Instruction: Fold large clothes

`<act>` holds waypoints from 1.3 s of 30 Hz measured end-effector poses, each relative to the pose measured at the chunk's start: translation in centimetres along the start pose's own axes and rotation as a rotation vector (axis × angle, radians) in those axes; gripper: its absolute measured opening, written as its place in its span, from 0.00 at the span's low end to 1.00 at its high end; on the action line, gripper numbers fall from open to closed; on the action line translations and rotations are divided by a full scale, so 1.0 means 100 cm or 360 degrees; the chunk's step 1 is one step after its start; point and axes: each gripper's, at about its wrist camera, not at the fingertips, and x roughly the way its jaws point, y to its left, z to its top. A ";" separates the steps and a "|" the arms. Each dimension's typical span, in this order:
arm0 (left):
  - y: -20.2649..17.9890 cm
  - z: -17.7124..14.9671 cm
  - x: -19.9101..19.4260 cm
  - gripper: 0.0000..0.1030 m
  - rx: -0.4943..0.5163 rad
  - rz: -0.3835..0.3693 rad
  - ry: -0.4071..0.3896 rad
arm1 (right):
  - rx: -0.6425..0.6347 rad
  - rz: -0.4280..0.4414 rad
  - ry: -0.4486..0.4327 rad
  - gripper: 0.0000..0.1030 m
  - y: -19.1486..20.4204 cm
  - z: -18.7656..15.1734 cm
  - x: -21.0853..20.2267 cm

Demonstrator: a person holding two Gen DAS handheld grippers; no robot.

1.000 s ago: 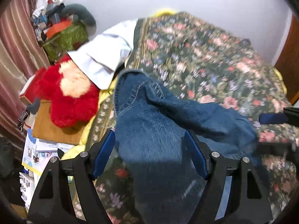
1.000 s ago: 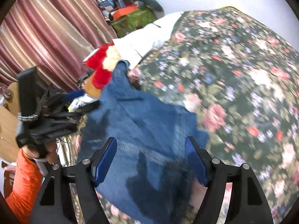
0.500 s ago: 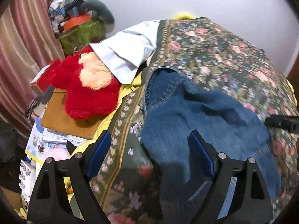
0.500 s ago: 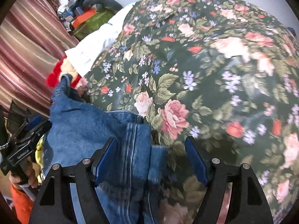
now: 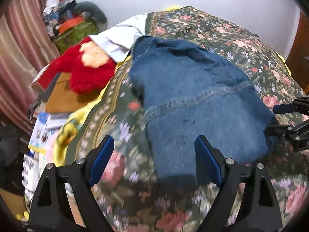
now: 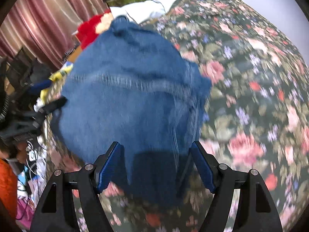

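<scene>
- On the floral bed [image 5: 212,32], the jeans [image 5: 193,89] now lie doubled over, released since a second ago.
- My left claw [image 5: 152,160] and right claw [image 6: 156,166] gape, empty.
- First fold looks complete.

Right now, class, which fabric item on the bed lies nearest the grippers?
The blue denim garment, between the open left gripper; the white cloth lies farther.

Left gripper [image 5: 154,159]: jaws spread wide, blue pads [image 5: 207,160] facing each other, nothing held between them. Right gripper [image 6: 155,164]: jaws likewise parted, blue pads [image 6: 110,165] clear of contact, nothing clamped. Both are angled forward and downward, positioned side by side.
</scene>
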 end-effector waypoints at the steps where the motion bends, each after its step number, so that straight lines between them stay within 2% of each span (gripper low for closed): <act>1: 0.002 -0.005 -0.009 0.84 -0.0006 0.0028 -0.0012 | 0.0010 -0.0011 -0.0003 0.71 -0.001 -0.007 -0.006; 4: 0.006 -0.014 -0.034 0.84 -0.0027 0.0075 -0.0049 | 0.0041 -0.0026 -0.0091 0.71 0.000 -0.024 -0.036; 7: 0.003 -0.016 -0.068 0.84 -0.0041 0.0095 -0.0154 | 0.0059 -0.0032 -0.0247 0.71 0.006 -0.033 -0.079; 16: -0.025 -0.010 -0.224 0.84 -0.0112 -0.0031 -0.0788 | 0.0037 -0.0026 -0.0898 0.71 0.049 -0.055 -0.229; 19: -0.037 -0.015 -0.264 0.84 -0.0107 -0.0051 -0.0974 | 0.0006 -0.0028 -0.1092 0.71 0.068 -0.069 -0.270; 23: -0.051 -0.023 -0.298 0.84 -0.0115 -0.0043 -0.1140 | -0.0031 -0.0027 -0.1303 0.71 0.092 -0.091 -0.312; 28: -0.058 -0.039 -0.315 0.84 -0.0172 -0.0075 -0.1210 | -0.0050 -0.0074 -0.1441 0.71 0.115 -0.118 -0.336; 31: -0.061 -0.046 -0.314 0.84 -0.0199 -0.0079 -0.1207 | -0.0048 -0.0138 -0.1455 0.73 0.125 -0.128 -0.336; 33: -0.062 -0.050 -0.314 0.87 -0.0205 -0.0067 -0.1201 | -0.0046 -0.0169 -0.1446 0.85 0.130 -0.134 -0.335; 35: -0.064 -0.053 -0.311 0.87 -0.0207 -0.0061 -0.1192 | -0.0031 -0.0220 -0.1464 0.92 0.134 -0.141 -0.333; 39: -0.066 -0.055 -0.311 0.89 -0.0212 -0.0046 -0.1185 | -0.0050 -0.0302 -0.1490 0.99 0.140 -0.150 -0.334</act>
